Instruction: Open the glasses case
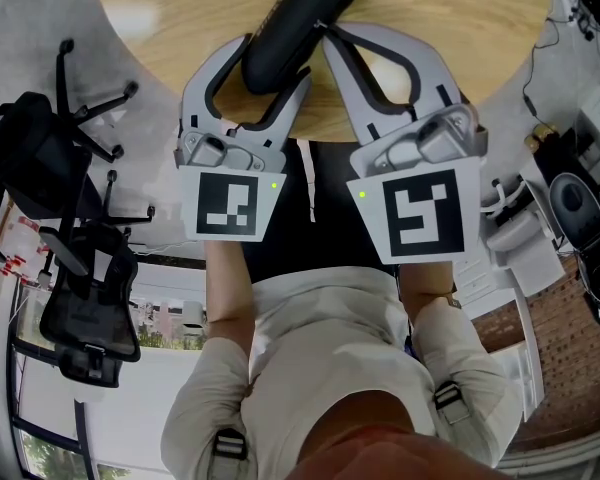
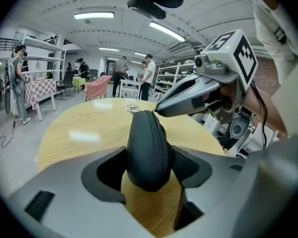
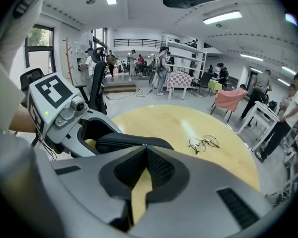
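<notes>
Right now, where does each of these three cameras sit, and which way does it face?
Head view: on the person's head, facing steeply down at the table, left gripper and right gripper; forearms and torso show.
Left gripper view: on the left gripper, along its fingers clasping the glasses case; the person's shirt shows.
Right gripper view: on the right gripper, along its closed fingers toward the glasses; the person's shirt shows.
All three share the glasses case.
</notes>
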`<action>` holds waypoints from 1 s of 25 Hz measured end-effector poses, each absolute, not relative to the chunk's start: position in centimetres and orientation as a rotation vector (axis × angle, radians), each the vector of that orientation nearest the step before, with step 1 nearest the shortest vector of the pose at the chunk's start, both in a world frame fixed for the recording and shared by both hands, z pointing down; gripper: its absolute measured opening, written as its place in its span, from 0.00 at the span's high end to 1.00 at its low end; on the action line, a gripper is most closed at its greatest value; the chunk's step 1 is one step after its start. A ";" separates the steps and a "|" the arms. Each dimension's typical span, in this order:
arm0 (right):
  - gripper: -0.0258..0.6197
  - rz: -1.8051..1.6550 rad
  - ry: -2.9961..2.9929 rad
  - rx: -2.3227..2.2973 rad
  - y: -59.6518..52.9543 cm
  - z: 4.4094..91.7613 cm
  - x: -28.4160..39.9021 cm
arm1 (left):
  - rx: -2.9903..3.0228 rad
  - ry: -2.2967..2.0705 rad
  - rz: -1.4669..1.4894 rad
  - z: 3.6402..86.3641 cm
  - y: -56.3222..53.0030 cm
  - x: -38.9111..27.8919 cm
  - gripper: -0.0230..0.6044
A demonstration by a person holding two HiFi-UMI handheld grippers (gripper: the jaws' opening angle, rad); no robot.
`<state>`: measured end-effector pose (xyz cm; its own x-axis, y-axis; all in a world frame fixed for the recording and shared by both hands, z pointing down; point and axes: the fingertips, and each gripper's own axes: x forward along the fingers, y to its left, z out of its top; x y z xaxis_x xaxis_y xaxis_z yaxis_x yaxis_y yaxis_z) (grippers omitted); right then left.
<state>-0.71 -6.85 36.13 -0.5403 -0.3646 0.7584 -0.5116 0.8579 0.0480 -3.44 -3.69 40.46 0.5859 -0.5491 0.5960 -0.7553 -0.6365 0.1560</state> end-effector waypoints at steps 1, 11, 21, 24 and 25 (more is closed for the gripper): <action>0.93 0.228 -2.198 0.635 -6.9 36.2 -0.6 | 2.422 -1.050 0.717 40.5 -3.6 -3.4 0.49; 0.93 0.233 -2.186 0.650 -7.3 36.4 0.0 | 2.413 -1.048 0.723 40.8 -3.1 -3.2 0.49; 0.93 0.236 -2.167 0.670 -8.1 36.9 0.3 | 2.400 -1.039 0.728 41.3 -2.7 -3.4 0.49; 0.93 0.235 -2.161 0.674 -8.4 36.9 0.5 | 2.398 -1.038 0.728 41.3 -2.7 -3.4 0.49; 0.93 0.232 -2.159 0.675 -8.5 36.9 0.6 | 2.398 -1.036 0.728 41.3 -2.7 -3.4 0.49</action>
<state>0.58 -8.50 36.87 -0.5014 -0.3862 0.7743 -0.5420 0.8377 0.0668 -3.37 -2.67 41.31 0.5837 -0.5330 0.6126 -0.7568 -0.6303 0.1728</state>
